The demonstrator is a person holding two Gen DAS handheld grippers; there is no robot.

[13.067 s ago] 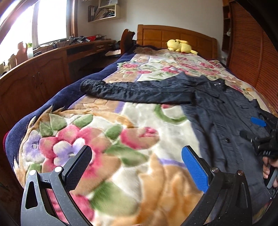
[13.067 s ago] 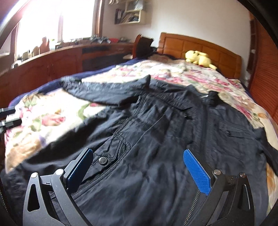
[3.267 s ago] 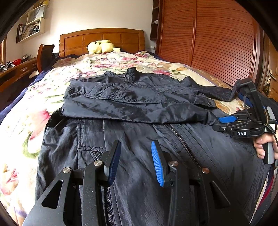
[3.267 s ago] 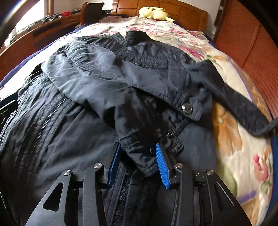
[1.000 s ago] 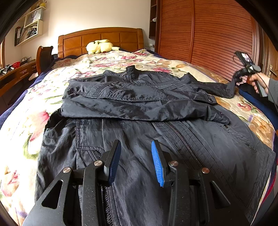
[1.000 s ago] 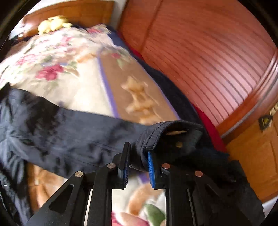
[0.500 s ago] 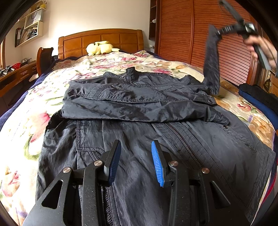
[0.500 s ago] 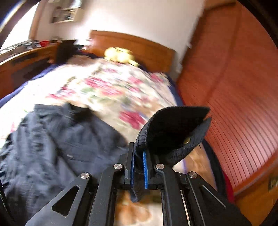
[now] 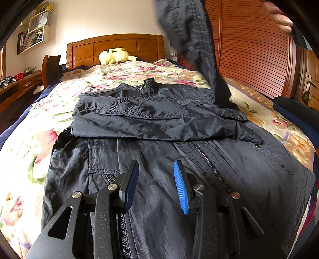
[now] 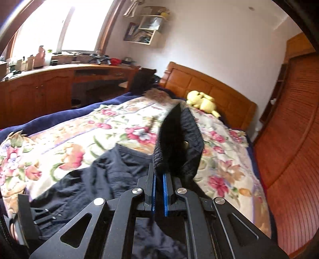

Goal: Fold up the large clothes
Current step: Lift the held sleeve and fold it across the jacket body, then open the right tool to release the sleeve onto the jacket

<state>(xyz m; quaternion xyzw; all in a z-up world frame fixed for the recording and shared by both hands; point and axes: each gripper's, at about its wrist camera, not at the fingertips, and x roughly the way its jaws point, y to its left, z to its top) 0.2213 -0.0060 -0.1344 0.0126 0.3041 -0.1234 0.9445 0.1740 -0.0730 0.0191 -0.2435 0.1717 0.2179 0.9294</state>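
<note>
Jacket point(image 9: 159, 143), dark and zipped, lies spread front-up across the floral blanket point(image 9: 35, 127) on the bed, its collar toward the wooden headboard point(image 9: 115, 47). One sleeve point(image 9: 139, 119) is folded flat across the chest, from the left shoulder over toward the right edge. At the left of the room a wooden table point(image 10: 39, 89) runs under the window, with small clutter on top. A yellow plush toy point(image 9: 114, 55) sits by the headboard.

The left hand-held gripper point(image 9: 156, 185) hovers low over the jacket's lower front beside the zipper, its blue pads apart with nothing between them. Further right, the other sleeve point(image 9: 191, 39) is raised high off the bed, hanging blurred from above. The right hand-held gripper point(image 10: 159, 197) is clenched on that sleeve's cuff point(image 10: 179, 145), which stands up past the pads with a snap button showing. A hand point(image 9: 279, 18) shows at the upper right, in front of the slatted wardrobe doors point(image 9: 249, 49).
</note>
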